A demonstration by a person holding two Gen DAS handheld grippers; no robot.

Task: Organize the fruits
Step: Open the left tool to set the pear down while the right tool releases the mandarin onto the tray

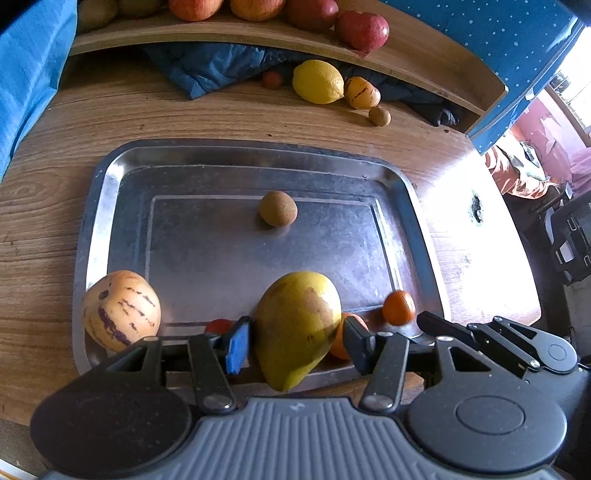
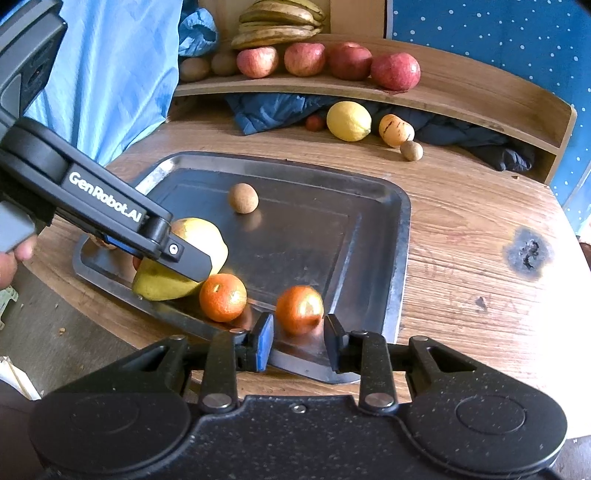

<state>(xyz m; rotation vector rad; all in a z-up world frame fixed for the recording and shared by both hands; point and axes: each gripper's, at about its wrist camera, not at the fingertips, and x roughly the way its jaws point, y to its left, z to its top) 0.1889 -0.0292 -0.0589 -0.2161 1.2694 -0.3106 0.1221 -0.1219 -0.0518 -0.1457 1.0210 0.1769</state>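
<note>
Mango (image 1: 297,328) sits clamped between left fingers (image 1: 236,343).

Left wrist view close over tray (image 1: 92,236) near edge, facing shelf (image 1: 229,35), right wrist view likewise, both share tray.

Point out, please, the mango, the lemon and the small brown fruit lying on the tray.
mango (image 1: 297,328), left wrist view, its yellow-green flank.
lemon (image 2: 348,120), right wrist view, its middle.
small brown fruit (image 1: 277,208), left wrist view, its centre.
</note>
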